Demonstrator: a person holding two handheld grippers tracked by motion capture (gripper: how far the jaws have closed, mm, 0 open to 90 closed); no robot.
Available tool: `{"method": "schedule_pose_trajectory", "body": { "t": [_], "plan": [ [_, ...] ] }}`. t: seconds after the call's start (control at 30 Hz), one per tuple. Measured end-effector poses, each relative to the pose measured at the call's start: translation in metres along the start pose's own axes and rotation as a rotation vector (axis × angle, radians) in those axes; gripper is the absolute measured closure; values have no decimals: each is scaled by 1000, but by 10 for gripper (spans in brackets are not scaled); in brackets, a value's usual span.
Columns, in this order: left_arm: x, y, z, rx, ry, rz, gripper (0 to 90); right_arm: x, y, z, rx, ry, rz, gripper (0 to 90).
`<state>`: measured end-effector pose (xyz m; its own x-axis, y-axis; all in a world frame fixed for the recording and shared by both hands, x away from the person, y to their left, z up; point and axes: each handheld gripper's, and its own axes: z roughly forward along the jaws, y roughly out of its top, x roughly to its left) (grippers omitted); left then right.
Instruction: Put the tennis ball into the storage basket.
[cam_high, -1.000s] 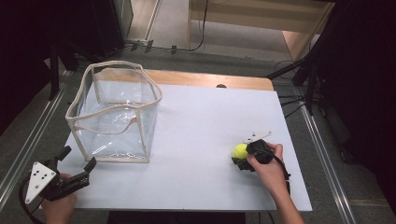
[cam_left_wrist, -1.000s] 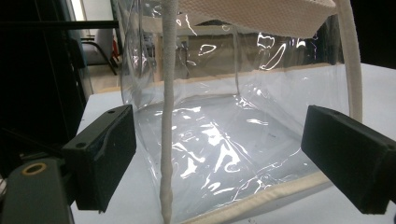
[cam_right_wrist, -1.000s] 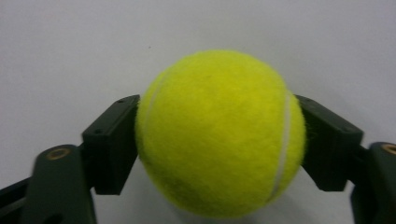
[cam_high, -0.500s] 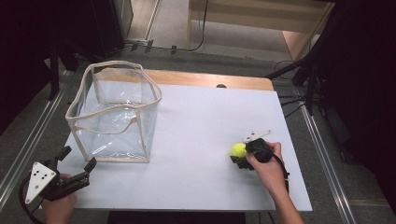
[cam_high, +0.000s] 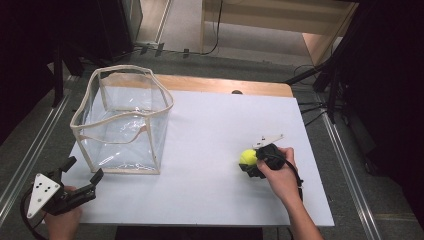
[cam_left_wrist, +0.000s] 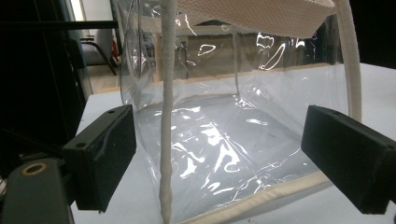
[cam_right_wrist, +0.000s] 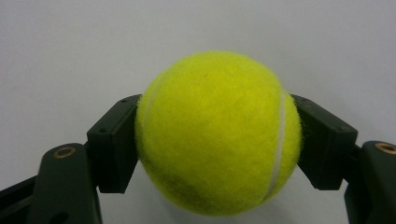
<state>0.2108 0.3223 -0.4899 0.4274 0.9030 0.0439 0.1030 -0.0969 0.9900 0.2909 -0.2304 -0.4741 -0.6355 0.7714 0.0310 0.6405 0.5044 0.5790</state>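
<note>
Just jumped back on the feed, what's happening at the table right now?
A person works with two handheld grippers at a white table. The right gripper is shut on a yellow tennis ball at the table's right side, both jaws pressed against it. The left gripper waits open at the near left corner, facing a clear plastic bag with cream trim that stands open-topped.

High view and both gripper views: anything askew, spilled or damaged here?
Nothing stands out. The clear bag stands upright and open on the white table, the right gripper clamps the tennis ball squarely, and the left gripper is open near the bag.
</note>
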Motion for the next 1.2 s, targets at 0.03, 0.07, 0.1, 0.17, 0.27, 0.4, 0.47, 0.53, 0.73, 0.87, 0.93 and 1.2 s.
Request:
{"method": "schedule_pose_trajectory", "body": {
  "t": [0.03,0.07,0.1,0.17,0.27,0.4,0.47,0.53,0.73,0.87,0.93,1.2],
  "plan": [
    [0,0,0,0,0,0,104,1,2,0,0,4,-2,236],
    [0,0,0,-1,1,-1,104,1,3,1,-4,4,-7,236],
    [0,0,0,-1,0,-1,104,2,5,2,-7,6,-13,237],
    [0,0,0,-1,-1,-1,104,4,9,2,-10,14,-10,236],
    [0,0,0,0,-1,1,104,7,14,3,-12,23,-23,237],
    [0,0,0,-1,-1,0,104,12,21,6,-18,31,-34,236],
    [0,0,0,-1,-2,1,104,14,25,7,-15,38,-42,236],
    [0,0,0,-1,-3,3,104,16,28,9,-19,43,-41,236],
    [0,0,0,-2,-3,0,104,22,36,13,-17,61,-55,236],
    [0,0,0,-2,-2,0,104,26,41,17,-19,69,-68,236],
    [0,0,0,-2,-4,0,104,28,44,18,-17,71,-73,237],
    [0,0,0,-2,-5,0,104,36,53,24,-19,89,-97,236]
  ]
}}
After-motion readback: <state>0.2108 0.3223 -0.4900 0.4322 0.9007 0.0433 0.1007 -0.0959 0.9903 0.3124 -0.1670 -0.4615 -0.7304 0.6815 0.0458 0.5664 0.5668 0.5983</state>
